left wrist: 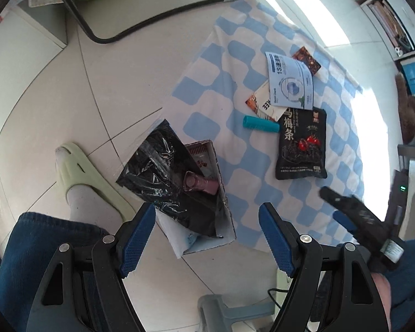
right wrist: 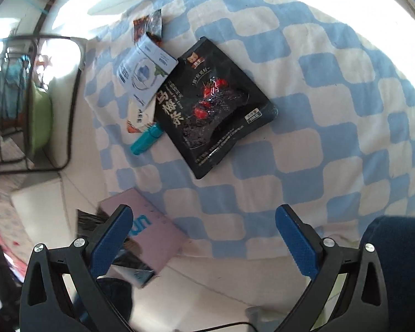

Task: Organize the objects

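So both claws are spread wide with nothing in them. The left claw [left wrist: 207, 238] hangs over an open cardboard box lined with black crinkly plastic [left wrist: 179, 182], which sits on the tiled floor [left wrist: 119, 88] right at the edge of a blue-and-white checkered towel [left wrist: 235, 83]. Inside the box there's a mauve cylindrical bottle [left wrist: 200, 184] lying on its side.

The right claw [right wrist: 204, 238] hovers above the towel, near the box's pinkish outer side [right wrist: 152, 235]. Out on the towel: a black snack pouch with red fruit printed on it [right wrist: 213, 105], a teal plastic tube [right wrist: 146, 139] touching the pouch's corner, and a light blue flat packet [right wrist: 145, 69] overlapping a white-and-orange sachet [left wrist: 262, 102] and a small dark brown sachet [left wrist: 307, 59]. A pale green slipper over a white sock [left wrist: 83, 171] is just beside the box.
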A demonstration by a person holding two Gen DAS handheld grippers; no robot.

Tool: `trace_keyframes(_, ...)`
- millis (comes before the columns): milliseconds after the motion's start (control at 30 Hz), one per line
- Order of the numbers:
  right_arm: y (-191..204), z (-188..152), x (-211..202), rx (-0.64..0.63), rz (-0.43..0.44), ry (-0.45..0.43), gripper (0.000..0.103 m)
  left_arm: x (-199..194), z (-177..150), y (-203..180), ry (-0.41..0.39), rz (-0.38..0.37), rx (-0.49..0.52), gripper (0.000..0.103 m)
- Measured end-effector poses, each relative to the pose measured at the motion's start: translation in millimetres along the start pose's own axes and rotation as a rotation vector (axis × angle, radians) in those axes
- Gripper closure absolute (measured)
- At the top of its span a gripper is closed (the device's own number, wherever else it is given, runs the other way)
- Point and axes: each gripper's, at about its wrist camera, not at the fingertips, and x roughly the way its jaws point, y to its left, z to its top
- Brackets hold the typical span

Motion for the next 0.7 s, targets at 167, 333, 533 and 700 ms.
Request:
trace_keyframes(167, 34.3, 14.7, 56.8, -0.142, -0.078, 0.138, 0.001, -53.0, -33.7, 18.3, -0.091, 0.031, -0.05, 0.027)
trace_keyframes(333, 88.5, 30.2, 81.7, -0.489, -0.181, 0.114, 0.001, -62.1, -37.8, 41.2, -0.058, -0.073, -0.211, 0.027)
trace_keyframes(533, 127.0, 39.7, 106.4, -0.869, -0.422, 0.156, 0.001, -74.8, -30.5, 34.7, -0.1, -0.158, -0.232, 0.027)
trace_keyframes(700, 150.0, 41.1, 127.1, -1.016, -0.469, 0.137, 0.001, -77.2, -37.2, 41.5, -0.088, -0.215, -0.267, 0.027)
